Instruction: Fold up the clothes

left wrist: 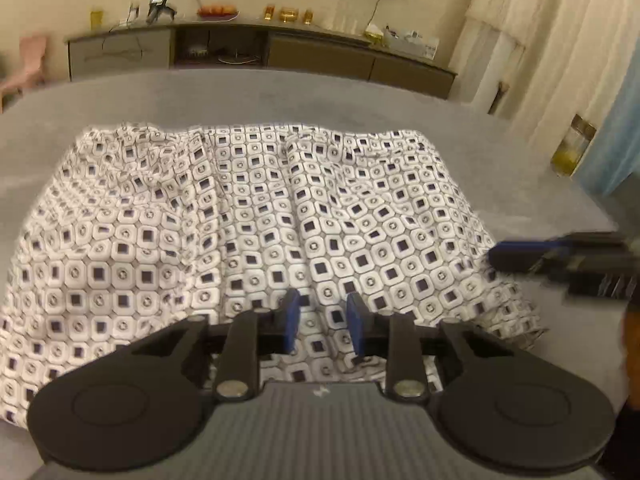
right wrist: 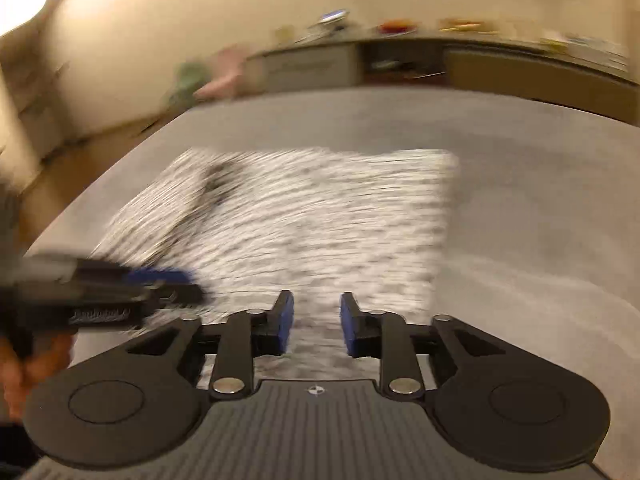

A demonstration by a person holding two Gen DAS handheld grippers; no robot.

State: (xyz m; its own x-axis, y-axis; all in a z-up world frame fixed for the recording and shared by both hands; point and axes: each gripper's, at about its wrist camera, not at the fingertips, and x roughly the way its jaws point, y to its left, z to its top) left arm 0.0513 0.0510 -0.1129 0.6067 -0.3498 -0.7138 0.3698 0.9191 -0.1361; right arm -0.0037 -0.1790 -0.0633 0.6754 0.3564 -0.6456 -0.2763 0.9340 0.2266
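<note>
A white garment with a dark square pattern (left wrist: 256, 220) lies spread on a grey surface (left wrist: 280, 96). My left gripper (left wrist: 323, 322) is open and empty just above the garment's near edge. My right gripper (right wrist: 317, 320) is open and empty over the garment's near right part (right wrist: 304, 220); that view is blurred by motion. The right gripper also shows in the left wrist view (left wrist: 520, 256) at the garment's right edge, and the left gripper shows in the right wrist view (right wrist: 160, 284) at the left.
A long low cabinet (left wrist: 256, 48) with bottles and a fruit plate stands behind the grey surface. Cream curtains (left wrist: 552, 40) hang at the right. A pink chair (left wrist: 28, 64) is at the far left.
</note>
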